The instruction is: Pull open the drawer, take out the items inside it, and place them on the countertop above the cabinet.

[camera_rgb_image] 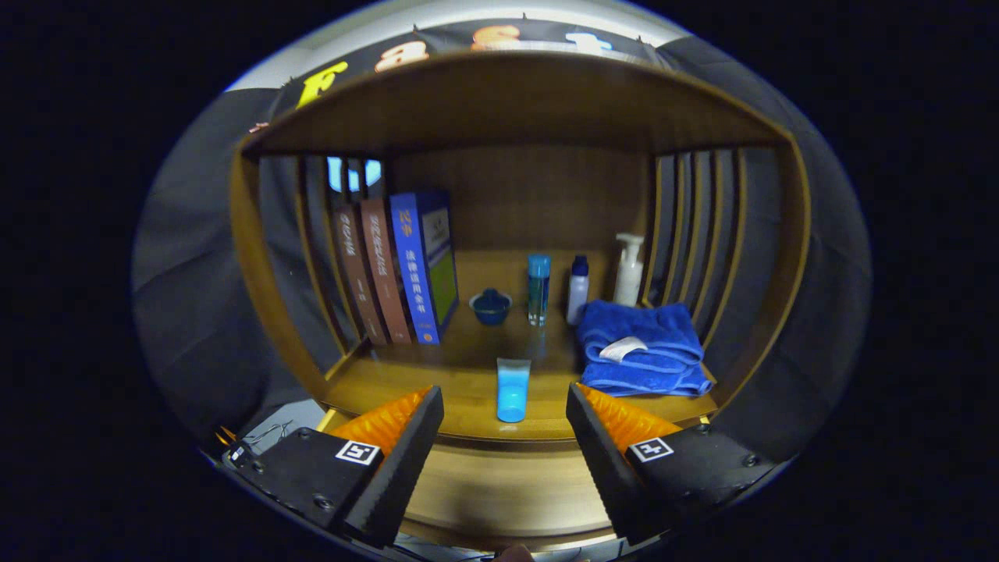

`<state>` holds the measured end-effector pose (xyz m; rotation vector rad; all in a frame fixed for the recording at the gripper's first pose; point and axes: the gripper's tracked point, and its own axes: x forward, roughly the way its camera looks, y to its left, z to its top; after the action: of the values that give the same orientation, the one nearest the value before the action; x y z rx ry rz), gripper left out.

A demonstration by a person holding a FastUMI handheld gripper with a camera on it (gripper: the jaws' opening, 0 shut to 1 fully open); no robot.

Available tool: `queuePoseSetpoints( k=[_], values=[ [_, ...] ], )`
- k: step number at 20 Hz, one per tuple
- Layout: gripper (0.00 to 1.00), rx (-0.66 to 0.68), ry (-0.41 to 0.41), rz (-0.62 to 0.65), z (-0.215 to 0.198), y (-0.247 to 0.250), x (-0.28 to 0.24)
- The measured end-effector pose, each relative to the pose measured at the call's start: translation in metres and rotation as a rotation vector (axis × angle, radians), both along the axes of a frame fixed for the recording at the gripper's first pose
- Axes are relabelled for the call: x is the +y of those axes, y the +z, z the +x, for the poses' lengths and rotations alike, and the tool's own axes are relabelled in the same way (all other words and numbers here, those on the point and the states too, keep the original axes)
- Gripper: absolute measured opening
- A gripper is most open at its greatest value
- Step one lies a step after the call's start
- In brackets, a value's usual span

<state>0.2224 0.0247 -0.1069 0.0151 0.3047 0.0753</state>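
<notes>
gripper [505, 425] fingers spread wide, nothing between them, not touching anything; hangs in front of the cabinet's front edge
countertop [468, 375] is the wood floor of an open-fronted shelf bay with slatted side walls and a wood back panel
light blue tube [513, 389] lies flat near the countertop's front edge, centred just ahead of the gap between the fingers, cap end toward the gripper
folded blue towel [641, 347] sits at the front right corner, white tag on top, just beside the tube but apart from it
behind the towel, toward the back right corner: white pump bottle [628, 269] upright
left of it a small white bottle with dark cap [577, 289] upright, touching or just behind the towel's back edge, can't tell which
clear bottle with blue cap [538, 289] upright mid-countertop, contents look teal
small dark blue lidded bowl [491, 306] just left of it, lid on, contents hidden
three books [394, 269] upright along the left edge, two brown and one blue, leaning slightly
drawer front [507, 488] is the wood panel below the countertop edge, between and under the fingers; looks closed, interior not visible
</notes>
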Motion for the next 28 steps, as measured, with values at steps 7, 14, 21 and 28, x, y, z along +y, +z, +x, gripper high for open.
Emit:
queuePoseSetpoints(
  k=[7,14,21,28],
  values=[
    [1.00,-0.182,0.016,0.002,-0.102,-0.018,0.000],
    [0.99,-0.254,-0.015,0.024,-0.162,-0.076,-0.008],
    [1.00,-0.197,-0.077,0.019,-0.166,-0.163,-0.013],
    [1.00,-0.132,-0.090,0.007,-0.139,-0.204,-0.011]
  ],
)
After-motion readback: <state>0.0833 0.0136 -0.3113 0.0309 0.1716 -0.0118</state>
